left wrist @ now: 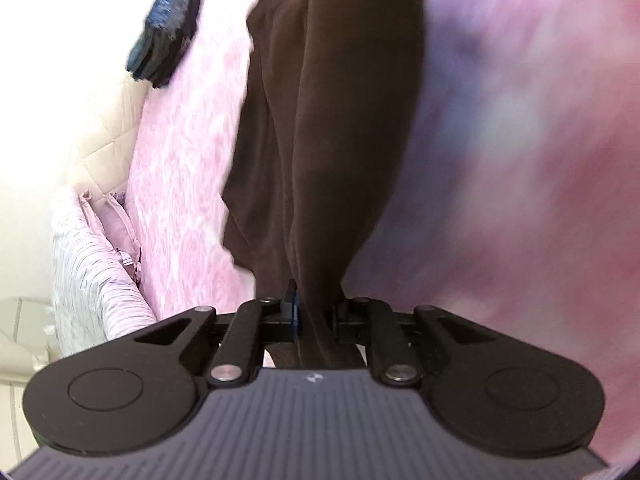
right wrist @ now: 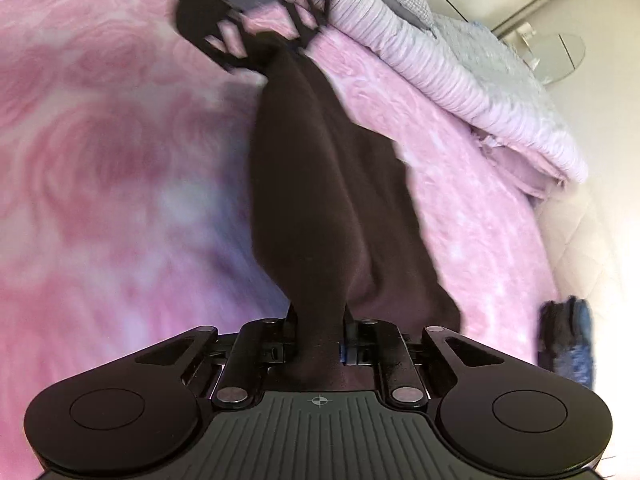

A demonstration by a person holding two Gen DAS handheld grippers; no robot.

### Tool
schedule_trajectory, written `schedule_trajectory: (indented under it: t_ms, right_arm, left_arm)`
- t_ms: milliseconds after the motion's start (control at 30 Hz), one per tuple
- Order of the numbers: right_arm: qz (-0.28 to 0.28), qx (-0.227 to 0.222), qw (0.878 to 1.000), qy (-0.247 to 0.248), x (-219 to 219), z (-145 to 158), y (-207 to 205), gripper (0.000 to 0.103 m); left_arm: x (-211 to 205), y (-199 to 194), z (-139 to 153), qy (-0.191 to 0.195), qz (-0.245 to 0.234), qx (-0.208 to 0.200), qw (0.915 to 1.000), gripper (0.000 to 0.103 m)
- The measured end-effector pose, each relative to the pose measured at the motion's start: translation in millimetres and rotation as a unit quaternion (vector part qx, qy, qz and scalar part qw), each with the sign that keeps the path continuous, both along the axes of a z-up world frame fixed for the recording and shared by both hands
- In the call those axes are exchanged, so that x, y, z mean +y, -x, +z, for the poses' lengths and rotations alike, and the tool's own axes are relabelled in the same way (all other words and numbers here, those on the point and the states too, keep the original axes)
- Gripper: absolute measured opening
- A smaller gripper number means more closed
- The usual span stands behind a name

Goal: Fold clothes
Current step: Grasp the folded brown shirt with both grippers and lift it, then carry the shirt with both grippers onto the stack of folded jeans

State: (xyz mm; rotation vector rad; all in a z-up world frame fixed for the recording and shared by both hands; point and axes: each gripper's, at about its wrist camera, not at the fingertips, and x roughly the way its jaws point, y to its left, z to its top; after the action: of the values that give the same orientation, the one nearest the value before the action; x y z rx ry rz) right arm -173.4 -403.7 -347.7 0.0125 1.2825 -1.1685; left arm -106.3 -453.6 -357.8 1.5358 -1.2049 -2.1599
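Left wrist view shows my left gripper clamped on a bunched end of the dark brown garment, which runs from the bottom centre of the frame up toward the top edge. Right wrist view gives the mirror of it: my right gripper is pinched on the other end of the same dark brown garment, and at the top of that frame, blurred, the left gripper sits at the far end of the cloth.

By my reckoning the folding has barely begun. The garment is gathered lengthwise into a loose rope between my two grips, stretched over the pink bedspread, with no neat flat fold to be seen. Laying it flat and doubling it over is all yet to do.

The cloth looks soft, matte and heavy-draping, falling in long rounded pleats. The bedspread is plush, with a rose-swirl pattern. A ribbed pale quilt lies rumpled in the upper right of the right view, and a dark blue item, fuzzy, lies at the upper left of the left view.
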Motion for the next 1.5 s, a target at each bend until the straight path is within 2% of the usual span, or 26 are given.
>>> schedule_trajectory:
  t_ms: [67,133,167,267,300,367,400,433,467,500,533,600,633,733,900,967,1067,1233,1500]
  right_arm:
    - [0.004,0.021,1.000,-0.008,19.5,3.0,13.7,0.014]
    - [0.010,0.043,0.999,-0.016,32.9,-10.4,17.1,0.015]
    - [0.014,0.055,0.998,-0.017,37.6,-19.1,17.1,0.016]
    - [0.018,0.089,0.996,-0.002,47.6,-45.8,9.5,0.037]
    - [0.017,0.097,0.995,0.008,49.8,-53.4,6.7,0.045]
    - [0.018,0.108,0.993,0.032,48.3,-65.0,1.6,0.048]
    - [0.023,0.115,0.992,0.039,44.7,-71.0,-0.4,0.048]
    - [0.027,0.122,0.991,0.045,40.9,-77.0,-2.4,0.048]
    - [0.027,0.124,0.991,0.048,36.1,-80.6,-1.8,0.048]
    - [0.020,0.112,0.992,0.044,32.8,-77.8,1.7,0.047]
    - [0.014,0.100,0.994,0.039,29.7,-74.4,5.4,0.034]
    - [0.015,0.093,0.995,0.020,28.2,-62.3,11.0,0.017]
    - [0.024,0.095,0.995,0.014,31.4,-54.2,13.2,0.014]
    - [0.036,0.070,0.997,-0.011,33.6,-12.8,28.8,0.011]
    - [0.078,0.076,0.994,-0.033,49.5,64.9,47.7,0.011]
    - [0.095,0.064,0.992,-0.050,55.7,93.6,55.2,0.011]
    - [0.115,0.043,0.990,-0.065,65.2,131.1,68.3,0.011]
    - [0.154,0.022,0.985,-0.076,82.4,174.9,97.9,0.011]
    - [0.176,-0.021,0.983,-0.040,61.6,221.7,212.1,0.011]
  left_arm:
    - [31.0,-0.6,-2.6,-0.012,0.005,0.009,0.9999,0.012]
    - [48.2,0.8,-14.7,-0.014,0.024,0.013,0.9995,0.015]
    - [53.1,1.1,-22.4,-0.011,0.035,0.015,0.9992,0.021]
    - [61.0,1.5,-41.9,0.019,0.040,0.021,0.9988,0.047]
    - [62.5,1.7,-46.0,0.031,0.034,0.024,0.9986,0.049]
    - [60.1,5.6,-55.7,0.051,0.023,0.019,0.9982,0.048]
    - [59.7,8.4,-60.2,0.057,0.019,0.014,0.9981,0.044]
    - [58.4,11.9,-62.2,0.055,0.020,0.010,0.9982,0.036]
    - [53.2,15.8,-61.3,0.043,0.028,0.005,0.9987,0.019]
    - [50.4,18.0,-58.4,0.033,0.033,0.002,0.9989,0.015]
    - [50.8,18.3,-54.7,0.029,0.034,-0.001,0.9990,0.012]
    - [53.1,17.2,-40.0,0.015,0.038,-0.005,0.9992,0.010]
    - [54.5,17.7,-27.8,0.004,0.040,-0.004,0.9992,0.010]
    - [62.6,21.0,21.7,-0.043,0.058,0.008,0.9974,0.009]
    - [77.2,26.9,108.8,-0.119,0.100,0.017,0.9877,0.009]
    - [81.1,33.9,137.4,-0.135,0.110,0.016,0.9847,0.009]
    - [84.7,48.0,170.8,-0.145,0.126,0.016,0.9813,0.009]
    - [81.6,81.4,217.0,-0.153,0.168,0.020,0.9737,0.009]
    - [63.9,198.0,257.8,-0.147,0.223,0.022,0.9635,0.009]
